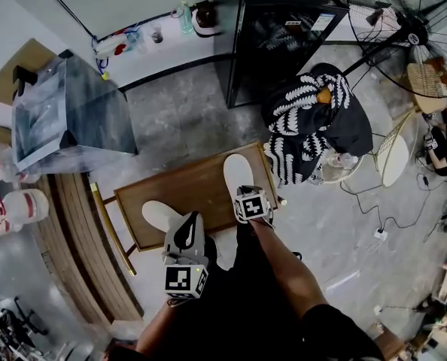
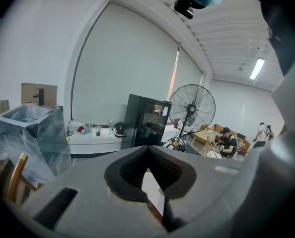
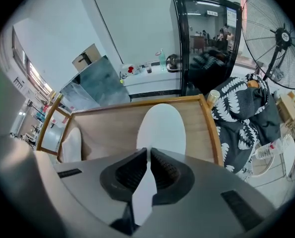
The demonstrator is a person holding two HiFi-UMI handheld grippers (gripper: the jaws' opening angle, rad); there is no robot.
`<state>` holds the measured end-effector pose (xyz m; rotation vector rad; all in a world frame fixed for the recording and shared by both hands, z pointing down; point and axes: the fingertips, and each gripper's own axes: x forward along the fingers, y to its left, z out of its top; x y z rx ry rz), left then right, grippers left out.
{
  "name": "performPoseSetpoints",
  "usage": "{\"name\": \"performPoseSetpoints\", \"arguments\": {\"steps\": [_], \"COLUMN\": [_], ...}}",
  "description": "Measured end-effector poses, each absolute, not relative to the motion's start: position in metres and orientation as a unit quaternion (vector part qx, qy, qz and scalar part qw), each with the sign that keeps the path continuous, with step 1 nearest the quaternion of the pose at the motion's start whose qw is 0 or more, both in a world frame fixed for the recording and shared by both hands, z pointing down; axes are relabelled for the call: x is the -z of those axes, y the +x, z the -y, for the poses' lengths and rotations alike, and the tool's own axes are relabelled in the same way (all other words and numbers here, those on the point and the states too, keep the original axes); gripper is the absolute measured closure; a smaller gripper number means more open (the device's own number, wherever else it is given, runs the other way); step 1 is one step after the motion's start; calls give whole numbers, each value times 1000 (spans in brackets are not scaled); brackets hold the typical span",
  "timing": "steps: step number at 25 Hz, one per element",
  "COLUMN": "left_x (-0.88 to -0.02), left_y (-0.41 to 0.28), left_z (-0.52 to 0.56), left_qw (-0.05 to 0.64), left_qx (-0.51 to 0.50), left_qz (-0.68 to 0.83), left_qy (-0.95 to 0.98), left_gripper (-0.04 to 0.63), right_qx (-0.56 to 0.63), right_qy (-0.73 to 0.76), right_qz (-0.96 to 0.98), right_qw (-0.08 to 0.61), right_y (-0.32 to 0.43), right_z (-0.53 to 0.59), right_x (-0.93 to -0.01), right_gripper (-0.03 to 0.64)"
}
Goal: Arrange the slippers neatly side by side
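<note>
Two white slippers are over a low wooden table (image 1: 190, 185). My right gripper (image 1: 247, 194) points steeply down, shut on the heel edge of the right slipper (image 1: 238, 173). In the right gripper view that slipper (image 3: 161, 128) stretches away from the jaws (image 3: 148, 155) along the table's right rail. The left slipper (image 1: 159, 215) lies flat near the table's front left, also seen far left in the right gripper view (image 3: 72, 144). My left gripper (image 1: 187, 229) hovers over its near end, its jaw tips (image 2: 148, 150) together. A white strip shows in the gap behind them.
The table has a raised wooden rim (image 3: 213, 133). A chair draped in black-and-white patterned cloth (image 1: 314, 122) stands just right of it. A black fridge (image 1: 284, 36) and a standing fan (image 1: 408, 28) are behind. A grey glass-sided cabinet (image 1: 65, 111) stands left; cables (image 1: 381, 232) cross the floor.
</note>
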<state>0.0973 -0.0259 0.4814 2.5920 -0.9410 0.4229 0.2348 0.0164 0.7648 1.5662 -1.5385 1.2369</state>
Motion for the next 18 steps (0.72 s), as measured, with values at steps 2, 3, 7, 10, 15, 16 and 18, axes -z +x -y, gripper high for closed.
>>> {"name": "performPoseSetpoints", "arguments": {"steps": [2,3,7,10,15,16,18], "left_x": [-482,-482,-484,-485,-483,-483,-483], "left_y": [97,97,99,96,95,95,93], "left_z": [26,26,25,26,27,27,26], "left_qw": [176,176,175,176,176,176,175], "left_qx": [-150,-151,-155,-156,-151,-151,-150], "left_qz": [334,334,331,333,337,336,335], "left_qy": [914,914,914,913,913,913,914], "left_gripper": [578,578,578,578,578,578,578], "right_qx": [-468,-468,-468,-467,-466,-464,-462], "right_qy": [590,590,589,587,583,582,580], "right_qz": [582,583,583,587,593,596,603], "right_qw": [306,306,306,305,302,300,295], "right_y": [234,234,236,233,230,229,226], "right_z": [-16,-16,-16,-16,-16,-15,-14], "right_x": [-766,-766,-767,-769,-768,-765,-760], "right_gripper": [589,589,588,588,514,508,496]}}
